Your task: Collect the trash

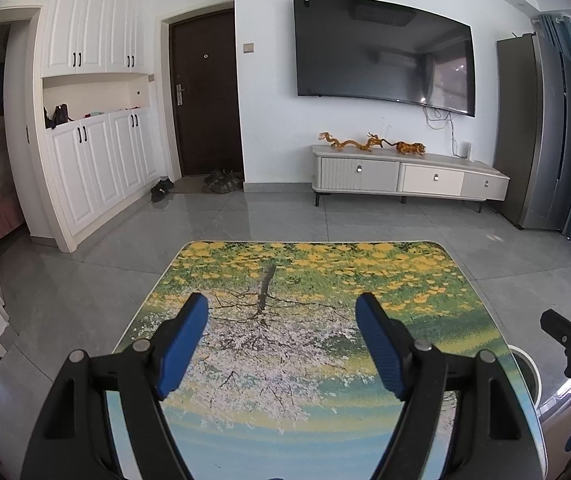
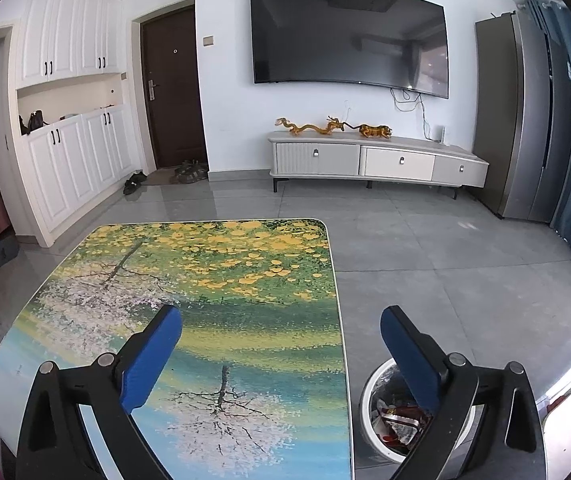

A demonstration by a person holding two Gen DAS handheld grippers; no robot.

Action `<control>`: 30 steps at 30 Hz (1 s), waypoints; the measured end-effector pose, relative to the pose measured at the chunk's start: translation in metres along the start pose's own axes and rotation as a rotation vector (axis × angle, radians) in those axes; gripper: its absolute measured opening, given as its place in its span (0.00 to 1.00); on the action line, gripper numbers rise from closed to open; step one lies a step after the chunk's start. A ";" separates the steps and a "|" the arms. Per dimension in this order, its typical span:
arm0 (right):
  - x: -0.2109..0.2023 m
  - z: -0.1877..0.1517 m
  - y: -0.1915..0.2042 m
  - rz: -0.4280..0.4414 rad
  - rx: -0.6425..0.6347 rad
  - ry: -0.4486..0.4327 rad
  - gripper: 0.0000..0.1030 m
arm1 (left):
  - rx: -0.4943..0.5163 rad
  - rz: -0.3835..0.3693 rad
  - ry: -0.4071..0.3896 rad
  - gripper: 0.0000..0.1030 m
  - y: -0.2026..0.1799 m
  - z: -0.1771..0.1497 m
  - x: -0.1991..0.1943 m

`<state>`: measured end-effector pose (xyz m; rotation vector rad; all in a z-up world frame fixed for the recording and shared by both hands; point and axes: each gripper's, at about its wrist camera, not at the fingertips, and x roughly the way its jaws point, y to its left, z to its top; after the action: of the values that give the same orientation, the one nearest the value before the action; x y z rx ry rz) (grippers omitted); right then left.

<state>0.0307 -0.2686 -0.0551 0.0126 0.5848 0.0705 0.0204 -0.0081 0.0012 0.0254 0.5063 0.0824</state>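
A low table (image 1: pixel 325 280) (image 2: pixel 245 280) with a printed tree picture fills the foreground of both views; I see no trash on its top. A white round bin (image 2: pixel 369 396) stands on the floor by the table's right edge, with red and white wrappers (image 2: pixel 399 420) inside; its rim (image 1: pixel 531 372) shows in the left wrist view. My left gripper (image 1: pixel 281 312) hangs open over the middle of the table, nothing between its blue pads (image 1: pixel 183 348). My right gripper (image 2: pixel 281 324) is wide open over the table's right edge, its right finger (image 2: pixel 409 356) above the bin, holding nothing.
Grey tiled floor (image 2: pixel 425 264) surrounds the table. A white TV cabinet (image 1: pixel 405 176) with golden figurines stands under a wall television (image 1: pixel 381 48). White cupboards (image 1: pixel 97 168), a dark door (image 1: pixel 205 96) with shoes (image 1: pixel 161 189) and a grey fridge (image 1: pixel 533 128) line the walls. The other gripper shows at each view's edge.
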 end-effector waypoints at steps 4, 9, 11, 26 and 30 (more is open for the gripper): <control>0.000 0.000 0.000 -0.004 -0.002 0.000 0.99 | 0.013 0.010 -0.021 0.77 -0.002 0.001 -0.003; -0.001 0.000 -0.001 -0.014 -0.005 -0.006 1.00 | 0.012 -0.003 -0.046 0.80 -0.002 0.001 -0.007; -0.002 0.000 -0.001 -0.018 -0.005 -0.009 1.00 | 0.013 -0.008 -0.048 0.80 -0.003 0.001 -0.008; -0.008 0.000 0.000 -0.037 -0.012 -0.035 1.00 | 0.004 -0.045 -0.045 0.80 -0.003 0.000 -0.011; -0.012 0.001 0.001 -0.049 -0.017 -0.054 1.00 | 0.012 -0.045 -0.048 0.80 -0.005 -0.001 -0.012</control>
<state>0.0210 -0.2681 -0.0471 -0.0162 0.5300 0.0274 0.0098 -0.0142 0.0055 0.0281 0.4588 0.0348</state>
